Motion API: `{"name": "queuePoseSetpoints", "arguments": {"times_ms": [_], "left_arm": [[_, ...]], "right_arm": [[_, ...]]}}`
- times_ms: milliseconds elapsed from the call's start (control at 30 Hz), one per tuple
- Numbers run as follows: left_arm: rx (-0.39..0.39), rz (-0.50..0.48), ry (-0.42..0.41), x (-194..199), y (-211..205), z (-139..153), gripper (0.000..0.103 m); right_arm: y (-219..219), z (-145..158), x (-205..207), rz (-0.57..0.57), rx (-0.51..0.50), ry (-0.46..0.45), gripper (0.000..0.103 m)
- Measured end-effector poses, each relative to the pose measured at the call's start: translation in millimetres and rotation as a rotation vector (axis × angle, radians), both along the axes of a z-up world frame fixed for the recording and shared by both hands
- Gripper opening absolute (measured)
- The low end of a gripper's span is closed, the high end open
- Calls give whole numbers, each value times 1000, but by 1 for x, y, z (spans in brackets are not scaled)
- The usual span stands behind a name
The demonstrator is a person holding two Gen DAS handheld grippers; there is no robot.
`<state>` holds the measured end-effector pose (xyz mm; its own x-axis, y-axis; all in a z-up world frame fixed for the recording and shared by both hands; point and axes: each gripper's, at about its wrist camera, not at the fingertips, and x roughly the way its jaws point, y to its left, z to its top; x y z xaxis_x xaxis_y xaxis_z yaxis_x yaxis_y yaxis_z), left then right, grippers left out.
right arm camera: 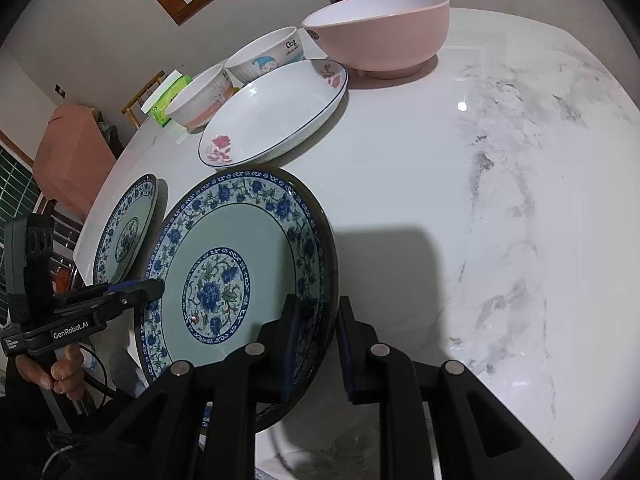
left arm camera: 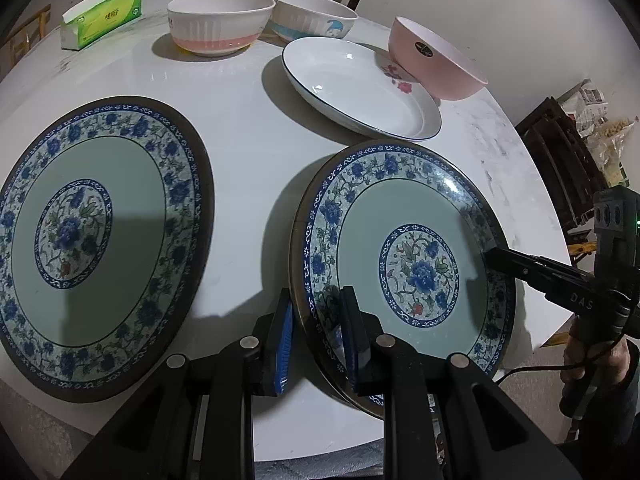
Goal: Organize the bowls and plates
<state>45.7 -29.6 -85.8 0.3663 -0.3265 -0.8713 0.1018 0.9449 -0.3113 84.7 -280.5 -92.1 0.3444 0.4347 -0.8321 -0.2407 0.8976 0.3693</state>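
A round white table [left arm camera: 248, 128] with grey marbling [right arm camera: 520, 208] carried the dishes. At its near left lay a large blue-flowered plate [left arm camera: 100, 240], flat on the top. Farther back a white oval dish with a blue rim and red flowers [left arm camera: 360, 88] rested on the surface, just beside a pink bowl [left arm camera: 436, 60] to its right. At the far side stood a white bowl with a pink band [left arm camera: 220, 20] and a white bowl with a blue cartoon figure [left arm camera: 312, 16], close together. A green tissue pack [left arm camera: 100, 16] sat at the far left.
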Motion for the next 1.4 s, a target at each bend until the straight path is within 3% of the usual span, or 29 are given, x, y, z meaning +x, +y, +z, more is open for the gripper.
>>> {"name": "queuePoseSetpoints", "arguments": {"times_ms": [800, 1400], "left_arm": [[4, 45, -80, -6, 31, 31, 17], [41, 204, -155, -15, 130, 69, 17]], "right_arm": [[35, 33, 5, -11, 2, -58, 18], [144, 59, 27, 87, 43, -69, 18]]}}
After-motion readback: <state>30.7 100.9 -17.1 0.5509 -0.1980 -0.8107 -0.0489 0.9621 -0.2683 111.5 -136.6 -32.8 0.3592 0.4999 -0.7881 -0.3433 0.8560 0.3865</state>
